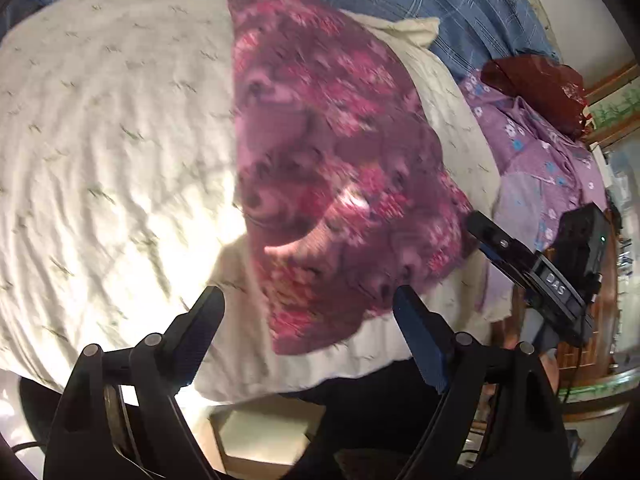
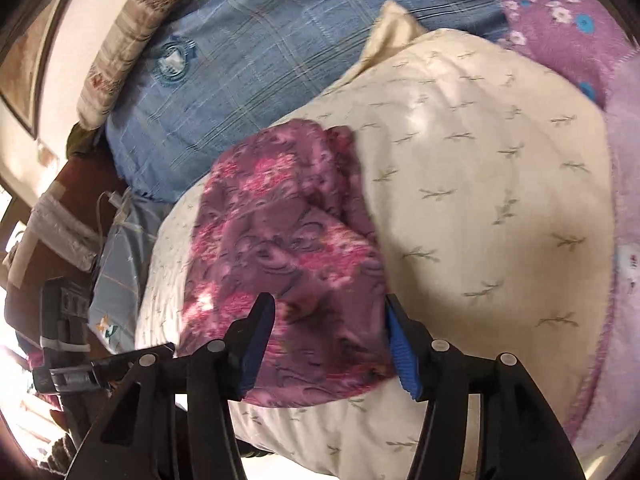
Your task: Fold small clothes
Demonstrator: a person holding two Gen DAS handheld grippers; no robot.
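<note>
A small pink and purple floral garment (image 1: 328,168) is seen lying on a cream pillow (image 1: 112,152) printed with small grey-green sprigs. In the left wrist view the left gripper (image 1: 310,320) is held with its fingers spread wide, nothing being pinched between them; the near edge of the garment lies just ahead of the gap, closer to the right-hand finger. The garment stretches away from this gripper toward the far end of the pillow, and its pattern is blurred. A patch of bright sunlight is cast on the pillow ahead and to the left of the left-hand finger.

In the right wrist view the right gripper (image 2: 328,340) is likewise held spread, and the near part of the garment (image 2: 288,248) is seen between its two fingers (image 2: 402,354), whose inner pads are blue. Whether the pads are touching the cloth cannot be told. The garment is bunched, with a fold at its far end, and it lies on the left part of the pillow (image 2: 480,208) as seen from this gripper.

Beyond the pillow a blue checked bedcover (image 2: 248,64) is spread, and a lilac cloth with small flowers (image 1: 536,148) lies to the right of both grippers. On that cloth, farther away, a dark red bag (image 1: 540,88) is resting. The right gripper's body (image 1: 536,276) is visible at the right of the left wrist view.
</note>
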